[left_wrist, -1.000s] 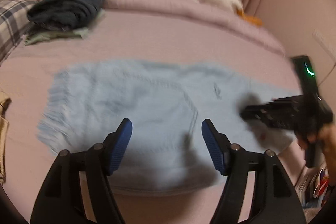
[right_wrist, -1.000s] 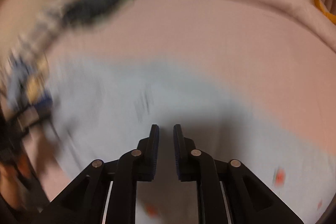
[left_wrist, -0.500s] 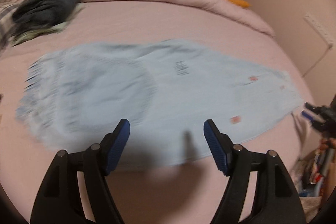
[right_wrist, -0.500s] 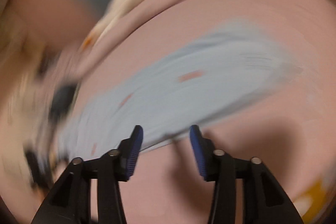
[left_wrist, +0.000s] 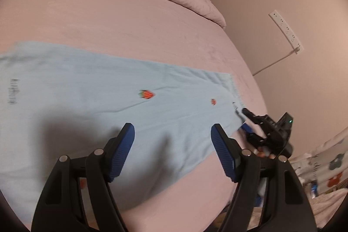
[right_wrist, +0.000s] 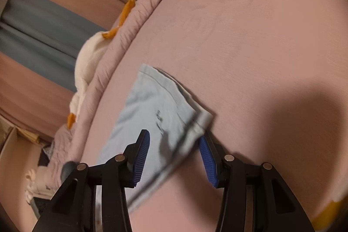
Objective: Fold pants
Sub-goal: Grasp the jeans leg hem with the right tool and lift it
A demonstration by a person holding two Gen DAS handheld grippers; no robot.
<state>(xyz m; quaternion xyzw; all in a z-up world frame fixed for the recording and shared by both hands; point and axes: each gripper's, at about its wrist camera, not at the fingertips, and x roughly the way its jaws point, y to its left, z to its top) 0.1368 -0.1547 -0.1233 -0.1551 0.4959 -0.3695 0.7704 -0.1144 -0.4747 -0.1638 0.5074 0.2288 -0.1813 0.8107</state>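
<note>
Right wrist view, nearest first: the right gripper (right_wrist: 173,153) is spread wide, its fingers straddling the hem corner of the light blue pants (right_wrist: 161,114), gripping nothing yet. The left gripper (left_wrist: 173,151) hovers released above the leg mid-length. The pants lie flat along the pink bed (left_wrist: 130,25). I judge the hem pinch comes next: close squarely on both layers before lifting. Far back lies a white plush goose (right_wrist: 89,62).

We could read no text anywhere. The light-blue pants (left_wrist: 91,101) bore a small dark printed mark (left_wrist: 13,91) well left of the strawberry motif (left_wrist: 146,94), and another (right_wrist: 159,121) near the hem, both too blurred to read.
</note>
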